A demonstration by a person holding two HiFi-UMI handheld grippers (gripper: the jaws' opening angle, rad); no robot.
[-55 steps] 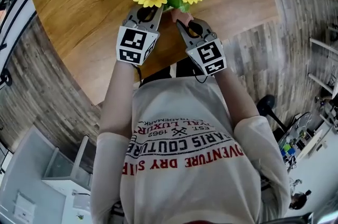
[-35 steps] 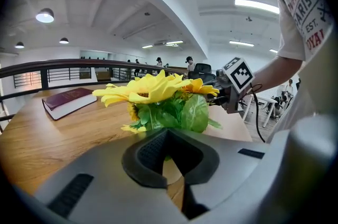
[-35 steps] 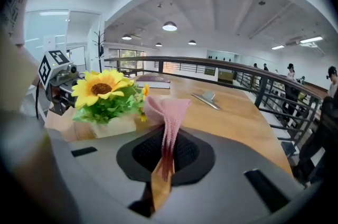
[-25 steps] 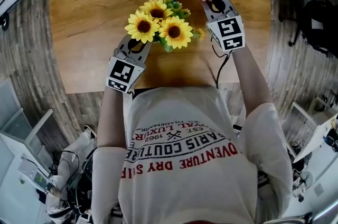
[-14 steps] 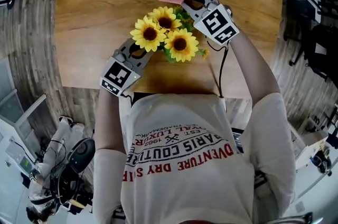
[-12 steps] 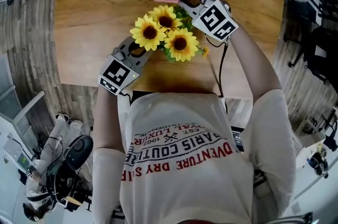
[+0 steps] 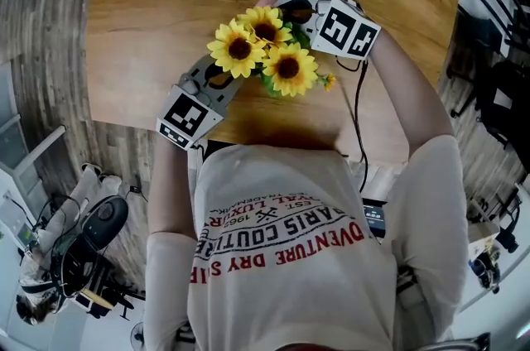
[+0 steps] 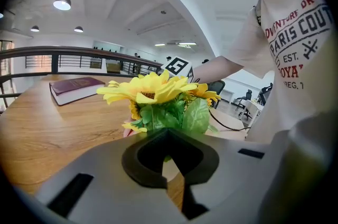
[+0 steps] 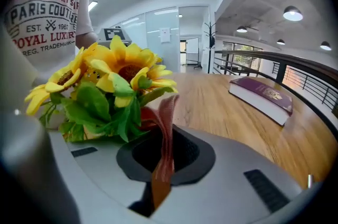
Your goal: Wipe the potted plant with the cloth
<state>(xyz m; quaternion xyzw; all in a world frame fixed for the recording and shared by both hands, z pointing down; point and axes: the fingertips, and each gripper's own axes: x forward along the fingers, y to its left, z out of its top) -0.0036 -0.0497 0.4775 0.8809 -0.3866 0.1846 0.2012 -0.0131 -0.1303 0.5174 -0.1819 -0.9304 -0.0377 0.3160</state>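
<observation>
Right gripper view: the right gripper [image 9: 161, 180] has its jaws clamped on the cloth [image 9: 166, 122] to wipe the potted plant [image 9: 105, 85]; the left gripper [image 8: 173, 186], jaws together, likely braces it.

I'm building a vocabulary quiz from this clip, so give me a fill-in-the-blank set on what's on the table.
The right gripper is shut on a pink ____.
The potted plant has ____ flowers.
A closed purple ____ lies on the wooden table.
Missing words: cloth; yellow; book.
</observation>
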